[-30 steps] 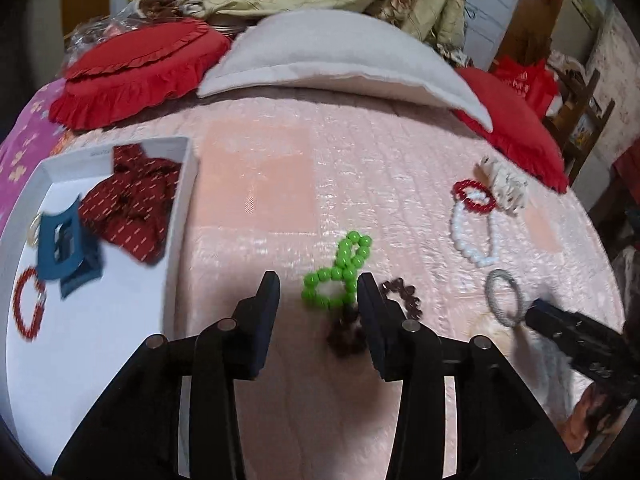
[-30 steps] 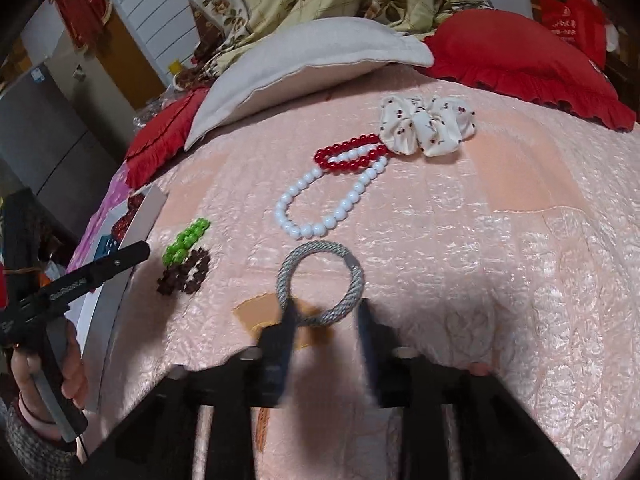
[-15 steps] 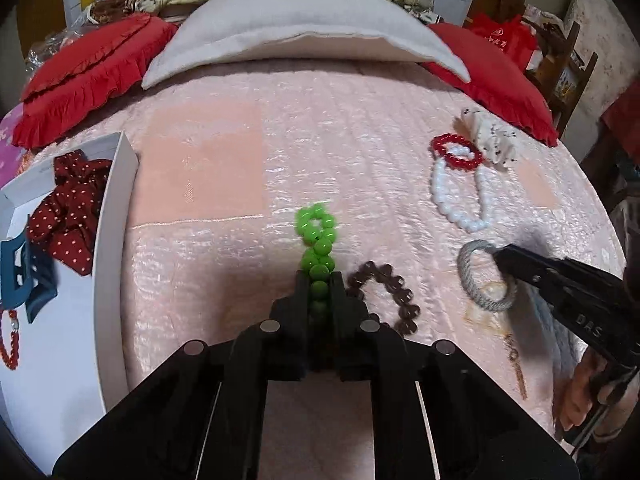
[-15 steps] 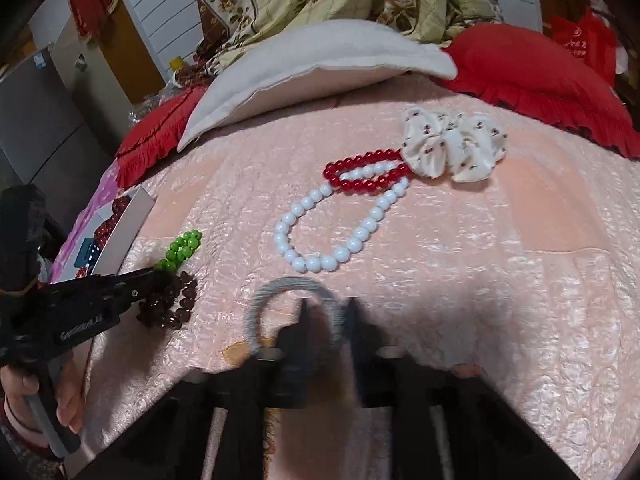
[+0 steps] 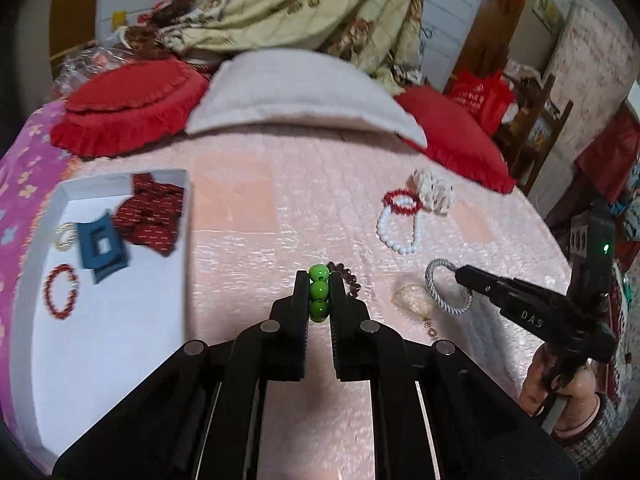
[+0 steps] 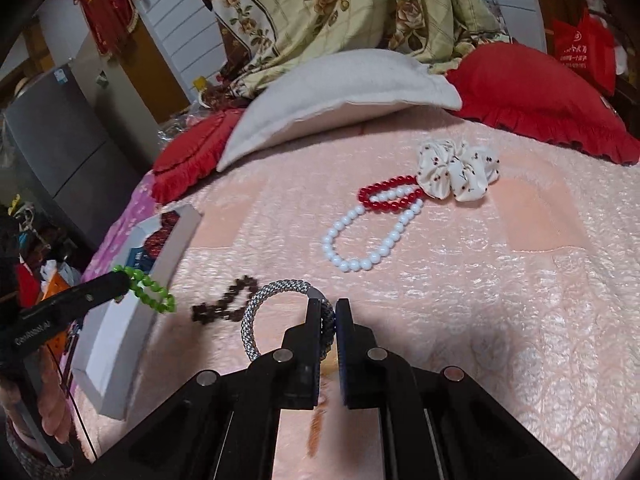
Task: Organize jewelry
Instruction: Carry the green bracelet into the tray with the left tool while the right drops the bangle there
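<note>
My left gripper is shut on a green bead bracelet and holds it above the pink bedspread; the bracelet hangs from it in the right wrist view. My right gripper is shut on a grey braided ring bracelet, lifted off the bed; it also shows in the left wrist view. A dark brown bead bracelet lies between them. A white tray at the left holds a red scrunchie, a blue hair claw and a red bracelet.
A white pearl bracelet, a red bead bracelet and a white patterned scrunchie lie further back. A white pillow and red cushions line the bed's far edge. A gold item lies under the grey ring.
My left gripper closed on the green bracelet and lifted it. My right gripper closed on the grey ring bracelet and raised it off the bed.
</note>
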A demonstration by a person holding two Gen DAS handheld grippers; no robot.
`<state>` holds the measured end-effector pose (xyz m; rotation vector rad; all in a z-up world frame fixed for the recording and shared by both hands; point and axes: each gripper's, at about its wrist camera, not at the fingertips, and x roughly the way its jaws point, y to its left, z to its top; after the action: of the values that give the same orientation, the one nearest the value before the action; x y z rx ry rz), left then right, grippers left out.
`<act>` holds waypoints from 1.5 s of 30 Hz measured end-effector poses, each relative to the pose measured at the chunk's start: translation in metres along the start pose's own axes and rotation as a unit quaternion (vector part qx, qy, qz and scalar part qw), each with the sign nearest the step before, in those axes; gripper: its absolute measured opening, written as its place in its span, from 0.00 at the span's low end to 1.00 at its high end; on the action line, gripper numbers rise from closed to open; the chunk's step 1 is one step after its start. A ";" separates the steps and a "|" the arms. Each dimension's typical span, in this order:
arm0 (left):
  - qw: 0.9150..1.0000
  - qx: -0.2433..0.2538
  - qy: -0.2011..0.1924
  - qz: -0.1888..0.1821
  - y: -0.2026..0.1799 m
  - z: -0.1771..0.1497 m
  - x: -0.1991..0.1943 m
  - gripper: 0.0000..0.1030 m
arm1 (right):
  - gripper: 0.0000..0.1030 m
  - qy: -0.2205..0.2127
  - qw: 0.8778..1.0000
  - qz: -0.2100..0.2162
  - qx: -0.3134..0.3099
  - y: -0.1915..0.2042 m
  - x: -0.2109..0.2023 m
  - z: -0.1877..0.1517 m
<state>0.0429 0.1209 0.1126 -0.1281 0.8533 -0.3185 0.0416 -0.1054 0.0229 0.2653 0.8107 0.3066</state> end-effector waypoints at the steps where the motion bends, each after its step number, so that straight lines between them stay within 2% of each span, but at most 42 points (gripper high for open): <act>1: 1.000 -0.004 -0.006 0.003 0.004 -0.001 -0.008 0.07 | 0.06 -0.001 1.000 0.001 -0.004 0.005 -0.003 -0.001; 8: 0.998 -0.037 -0.031 0.036 0.047 -0.011 -0.042 0.07 | 0.06 0.001 0.999 0.015 -0.039 0.049 -0.013 -0.006; 14: 0.995 -0.075 -0.033 0.064 0.096 -0.030 -0.049 0.07 | 0.06 0.018 0.996 0.036 -0.081 0.104 -0.001 -0.008; 24: 0.981 -0.157 -0.020 0.112 0.190 -0.057 -0.036 0.07 | 0.06 0.063 0.983 0.076 -0.156 0.215 0.054 -0.011; 28: 0.974 -0.188 -0.005 0.128 0.219 -0.064 -0.028 0.07 | 0.06 0.078 0.976 0.071 -0.192 0.252 0.084 -0.016; 36: 0.965 -0.220 0.021 0.140 0.247 -0.056 -0.008 0.07 | 0.06 0.107 0.970 0.050 -0.213 0.284 0.146 -0.014; 40: 0.961 -0.226 0.020 0.160 0.252 -0.052 -0.007 0.07 | 0.06 0.113 0.969 0.041 -0.215 0.290 0.164 -0.013; 45: 0.960 -0.231 0.021 0.156 0.256 -0.051 -0.005 0.07 | 0.06 0.116 0.970 0.033 -0.213 0.296 0.180 -0.010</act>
<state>0.0592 0.3657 0.0223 -0.4185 0.9635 0.1801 0.1021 0.2347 -0.0006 -0.1495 0.9444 0.5726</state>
